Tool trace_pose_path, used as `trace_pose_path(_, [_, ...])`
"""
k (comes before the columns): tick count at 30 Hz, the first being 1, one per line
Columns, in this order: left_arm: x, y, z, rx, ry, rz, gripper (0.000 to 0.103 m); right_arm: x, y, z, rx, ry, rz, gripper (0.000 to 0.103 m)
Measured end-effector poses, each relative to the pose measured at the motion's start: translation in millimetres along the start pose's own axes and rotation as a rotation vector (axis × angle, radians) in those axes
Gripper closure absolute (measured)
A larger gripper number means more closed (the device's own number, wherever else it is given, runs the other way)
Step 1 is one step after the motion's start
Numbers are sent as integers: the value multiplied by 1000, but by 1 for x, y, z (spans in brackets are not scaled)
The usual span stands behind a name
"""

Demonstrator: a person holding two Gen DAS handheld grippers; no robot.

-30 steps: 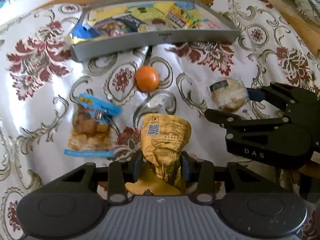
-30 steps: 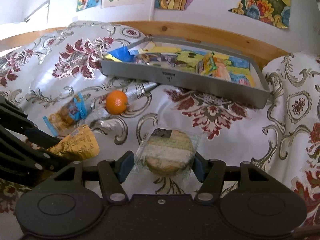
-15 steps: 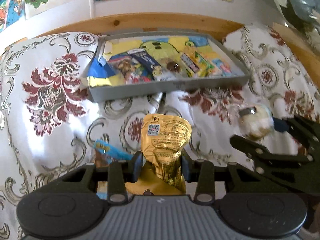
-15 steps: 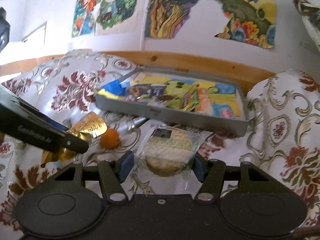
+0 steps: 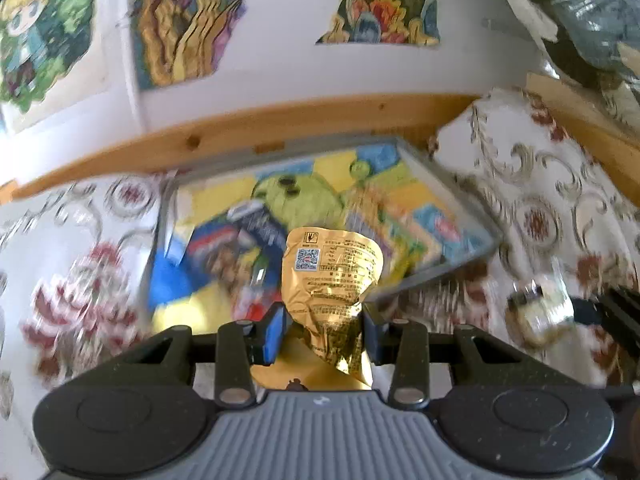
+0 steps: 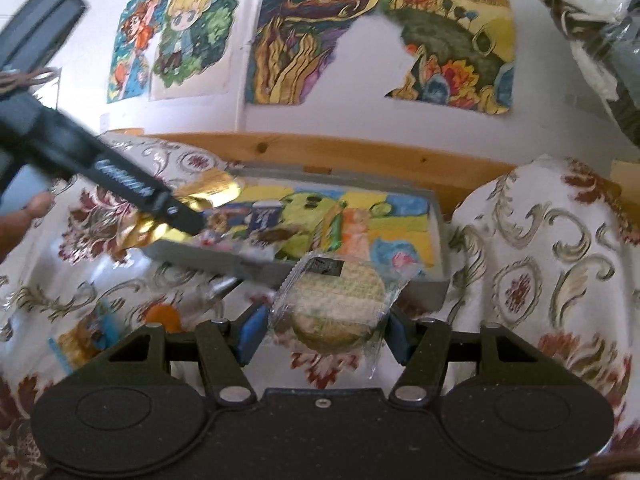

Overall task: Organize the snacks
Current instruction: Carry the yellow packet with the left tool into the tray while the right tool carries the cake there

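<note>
In my left wrist view, my left gripper (image 5: 323,326) is clamped on a crumpled gold packet (image 5: 332,280) at centre frame, the jaws closed tight against its lower half while its top stands above them. Behind it, mid-frame, a grey tray (image 5: 452,268) of snacks sits blurred on a flowered cloth (image 5: 76,280). At the right edge my right gripper (image 5: 576,312) shows with a round cake (image 5: 538,310), blurred. In my right wrist view, my right gripper (image 6: 323,330) holds the cake (image 6: 338,306) in its clear wrapper at lower centre, jaws pressed on both sides. My left gripper (image 6: 176,216) reaches in from the upper left, carrying the packet (image 6: 208,196) over the tray's (image 6: 424,292) left end. An orange (image 6: 162,316) and a blue packet (image 6: 86,338) lie on the cloth (image 6: 560,264) at lower left.
</note>
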State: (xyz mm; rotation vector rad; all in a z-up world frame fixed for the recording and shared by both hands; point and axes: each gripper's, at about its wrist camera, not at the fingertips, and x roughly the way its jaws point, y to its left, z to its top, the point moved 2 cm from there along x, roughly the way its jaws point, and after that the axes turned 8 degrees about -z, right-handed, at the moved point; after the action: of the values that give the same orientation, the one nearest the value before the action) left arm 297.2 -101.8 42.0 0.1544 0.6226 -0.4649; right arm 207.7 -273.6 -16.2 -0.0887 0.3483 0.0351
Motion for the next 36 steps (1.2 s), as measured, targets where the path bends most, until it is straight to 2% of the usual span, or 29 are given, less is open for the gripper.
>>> trace_pose_path(7, [41, 7, 33, -91, -70, -49, 60, 19, -16, 17, 20, -6, -68, 40])
trace_pose_path(12, [56, 20, 44, -116, -98, -32, 59, 36, -24, 31, -14, 19, -71, 40])
trace_pose_path(15, [65, 32, 46, -170, -109, -26, 59, 53, -25, 44, -36, 33, -65, 40])
trace_pose_path(20, [81, 45, 43, -223, -97, -22, 60, 90, -29, 59, 19, 82, -32, 40])
trace_pose_path(25, [97, 50, 41, -249, -49, -20, 59, 118, -34, 62, 67, 131, -33, 40])
trace_pose_path(36, [111, 53, 34, -270, -36, -35, 57, 137, -36, 53, 116, 199, -24, 34])
